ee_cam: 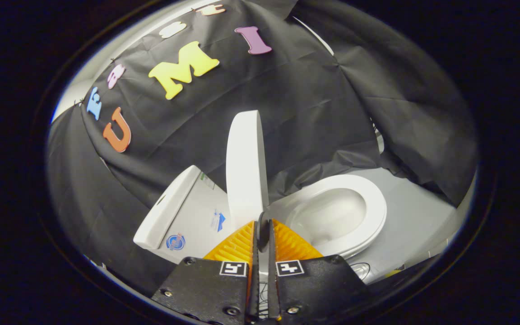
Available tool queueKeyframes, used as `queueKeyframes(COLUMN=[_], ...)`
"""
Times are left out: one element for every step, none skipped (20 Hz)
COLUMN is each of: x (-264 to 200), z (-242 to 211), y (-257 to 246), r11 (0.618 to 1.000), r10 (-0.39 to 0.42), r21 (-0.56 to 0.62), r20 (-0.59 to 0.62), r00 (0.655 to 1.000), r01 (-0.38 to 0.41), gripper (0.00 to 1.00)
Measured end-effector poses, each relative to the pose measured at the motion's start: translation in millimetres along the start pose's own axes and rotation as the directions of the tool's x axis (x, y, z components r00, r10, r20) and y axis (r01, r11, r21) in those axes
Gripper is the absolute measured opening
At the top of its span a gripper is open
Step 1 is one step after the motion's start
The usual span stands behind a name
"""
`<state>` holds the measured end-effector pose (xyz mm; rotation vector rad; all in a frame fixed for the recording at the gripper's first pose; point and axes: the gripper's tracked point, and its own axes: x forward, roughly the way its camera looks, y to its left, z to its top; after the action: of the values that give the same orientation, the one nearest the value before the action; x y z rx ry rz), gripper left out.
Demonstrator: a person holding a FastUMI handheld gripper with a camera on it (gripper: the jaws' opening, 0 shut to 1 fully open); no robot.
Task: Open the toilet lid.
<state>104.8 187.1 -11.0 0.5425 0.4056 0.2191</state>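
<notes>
The white toilet lid [244,167] stands raised, close to upright, between the tank [183,207] and the open seat ring [373,198]. The bowl [332,216] shows inside the ring, uncovered. My gripper [263,225] is at the lid's front edge, and that edge runs down into the narrow gap between my two fingers [237,243]. The fingers are drawn together with the rim pinched between them. The lower part of the lid is hidden behind the fingers.
The white tank, with stickers on its side, lies to the lid's left. Pale grey floor [418,216] spreads beyond the seat. Black booth cloth [314,113] hangs close behind and around the toilet.
</notes>
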Motion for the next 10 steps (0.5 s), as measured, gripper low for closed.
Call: queueKeyframes(x=[0.6,0.9,-1.0,-0.8,-0.7,-0.7,-0.1,1.5,1.5,2.1], z=[-0.5,-2.1,-2.6,-2.8,-3.4,-5.6,-6.1,-6.9,-7.3,-8.3], y=[3.8,7.2,11.3,10.2,12.8,22.5,29.7,33.9,38.1,40.7], r11=[1.0,1.0,1.0,0.999,0.998,0.997,0.995,0.993,0.992,0.991], r10=[-0.002,-0.007,-0.015,-0.018,-0.02,-0.022,-0.022,-0.023,-0.024,-0.024], r21=[-0.012,-0.022,-0.027,-0.036,-0.057,-0.075,-0.093,-0.111,-0.125,-0.135], r20=[0.001,0.0,0.002,0.003,0.004,0.007,0.011,0.014,0.016,0.018], r00=[1.0,1.0,1.0,1.0,1.0,1.0,1.0,1.0,1.0,1.0], r01=[0.002,0.007,0.015,0.018,0.02,0.022,0.023,0.024,0.026,0.026], gripper=[0.11,0.11,0.11,0.11,0.11,0.11,0.11,0.11,0.11,0.11])
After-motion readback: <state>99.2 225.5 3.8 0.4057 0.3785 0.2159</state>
